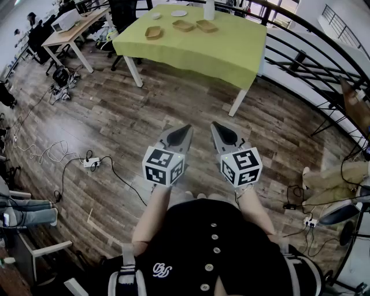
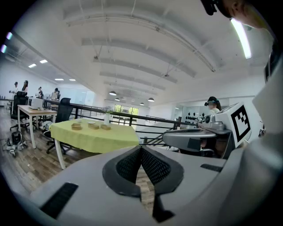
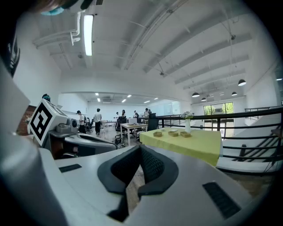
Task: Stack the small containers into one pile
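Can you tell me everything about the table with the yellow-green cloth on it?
The table is rectangular and stands on the wooden floor, next to a black railing. A yellow-green cloth covers its whole top and hangs down over the sides, and white legs show underneath. Three shallow brown containers sit on it, spread apart and not stacked, along with a small white dish and a white vase.
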